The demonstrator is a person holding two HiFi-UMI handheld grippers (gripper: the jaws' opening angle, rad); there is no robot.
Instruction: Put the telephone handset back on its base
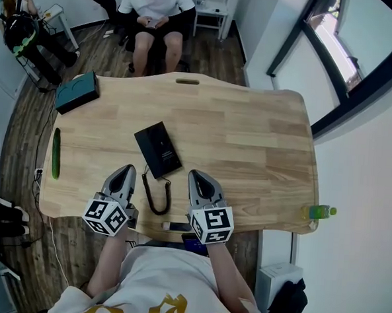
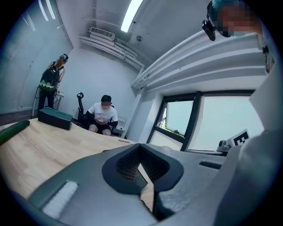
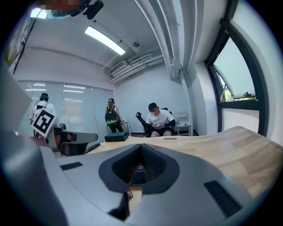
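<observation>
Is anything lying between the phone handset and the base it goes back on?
Only its own coiled cord lies between the handset, at the near edge of the table, and the black base. The left claw and right claw flank that path without blocking it.

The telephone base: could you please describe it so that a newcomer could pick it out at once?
On the wooden table, a little left of the middle, the telephone base is a flat black rectangle lying at a slant. A coiled black cord trails from its near end, unlike the teal box at the far left corner.
</observation>
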